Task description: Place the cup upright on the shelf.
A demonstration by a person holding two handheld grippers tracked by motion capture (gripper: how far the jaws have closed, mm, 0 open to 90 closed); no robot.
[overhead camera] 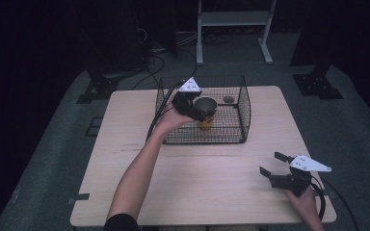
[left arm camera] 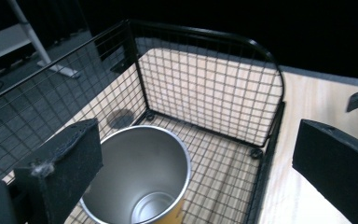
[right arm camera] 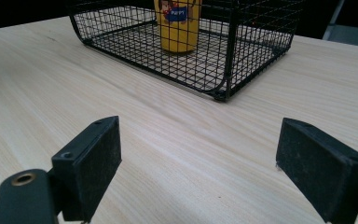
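Observation:
A black wire basket (overhead camera: 243, 110) stands on the far middle of the wooden table (overhead camera: 197, 183). Inside it a cup (overhead camera: 206, 105) stands upright, steel inside and yellow outside, with a printed label (right arm camera: 177, 14). My left gripper (overhead camera: 198, 108) hovers over the basket's left part, open, its jaws wide apart above the cup (left arm camera: 140, 177); the left jaw overlaps the cup's rim in the left gripper view. My right gripper (overhead camera: 270, 162) is held open near the table's front right, with bare wood between its jaws (right arm camera: 200, 128), facing the basket (right arm camera: 223, 70).
A small dark round object (overhead camera: 228, 99) lies on the basket floor behind the cup, also visible in the left gripper view (left arm camera: 120, 118). Beyond the table a white frame (overhead camera: 233, 19) and dark stand bases rest on the grey floor.

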